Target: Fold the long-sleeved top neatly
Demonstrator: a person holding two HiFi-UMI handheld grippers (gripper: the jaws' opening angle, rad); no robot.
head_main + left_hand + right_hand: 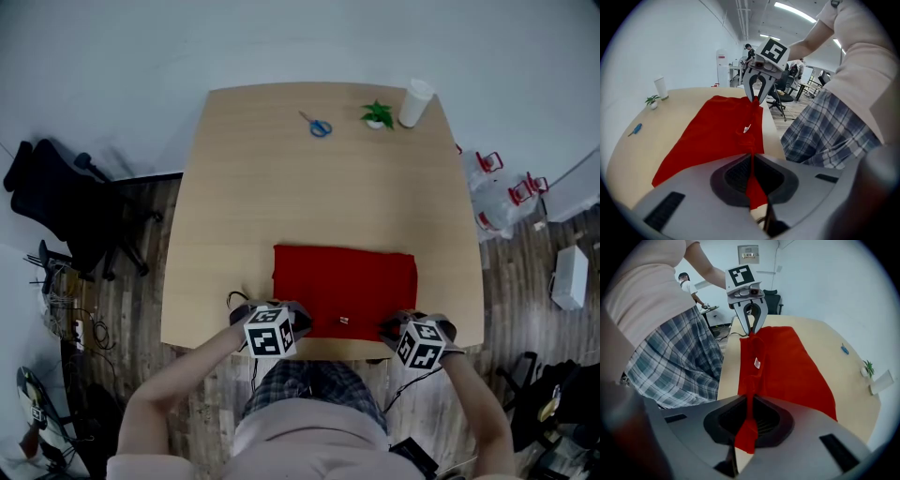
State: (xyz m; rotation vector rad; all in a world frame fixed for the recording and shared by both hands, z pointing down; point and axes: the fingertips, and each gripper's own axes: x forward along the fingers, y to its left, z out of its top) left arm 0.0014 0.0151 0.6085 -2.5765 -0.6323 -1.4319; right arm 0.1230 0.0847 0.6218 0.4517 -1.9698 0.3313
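A red long-sleeved top [345,289] lies folded into a rectangle near the table's front edge, a small white label [343,321] showing on its near hem. My left gripper [281,330] is shut on the top's near left corner [751,154], red cloth pinched between its pads. My right gripper [405,334] is shut on the near right corner [749,401] the same way. Each gripper view looks along the raised near hem to the other gripper, with the right gripper [756,97] and the left gripper [751,332] both clamped on the cloth.
The wooden table [281,187] carries blue scissors [318,126], a small green plant [377,114] and a white cup [414,102] at its far edge. A black office chair [66,206] stands to the left. My plaid skirt [305,380] is against the front edge.
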